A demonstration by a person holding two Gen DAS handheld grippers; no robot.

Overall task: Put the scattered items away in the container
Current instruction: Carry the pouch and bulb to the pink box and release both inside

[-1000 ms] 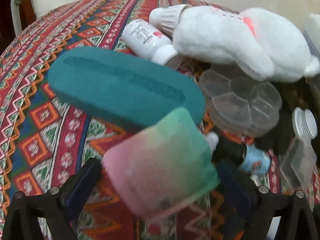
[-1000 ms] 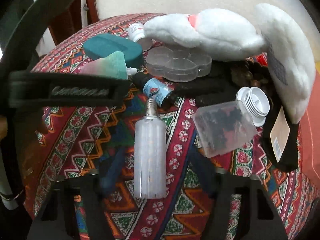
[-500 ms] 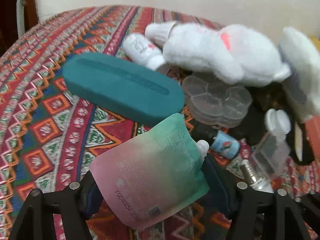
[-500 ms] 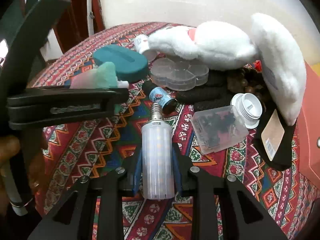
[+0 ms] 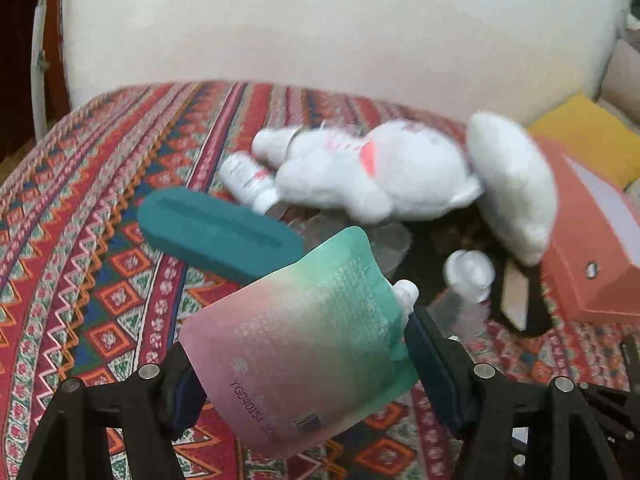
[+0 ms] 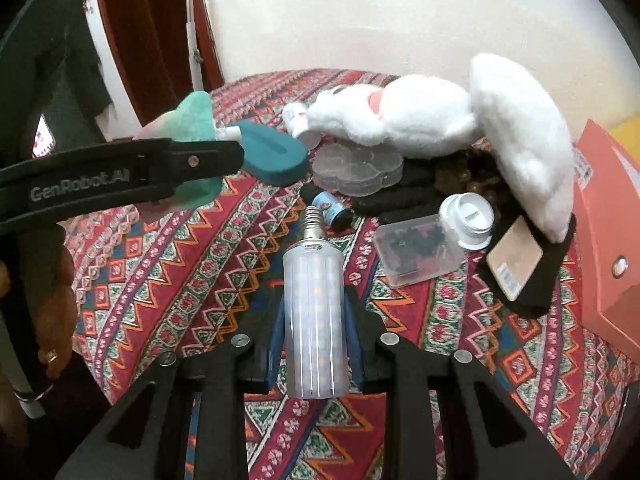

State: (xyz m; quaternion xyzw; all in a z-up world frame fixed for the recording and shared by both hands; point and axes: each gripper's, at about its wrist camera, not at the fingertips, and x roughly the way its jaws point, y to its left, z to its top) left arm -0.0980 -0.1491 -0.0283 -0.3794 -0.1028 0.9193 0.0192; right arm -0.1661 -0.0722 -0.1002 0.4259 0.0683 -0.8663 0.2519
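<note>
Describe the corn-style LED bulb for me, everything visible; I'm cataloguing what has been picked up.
The LED bulb is a frosted, translucent white cylinder with rows of small warm dots showing through, and a narrow silver screw base at its far end. It looks like plastic with a metal thread. It lies along the right gripper, base pointing away from the camera, clamped on both sides by the blue pads, above the patterned cloth. Nothing else visibly touches it.
</note>
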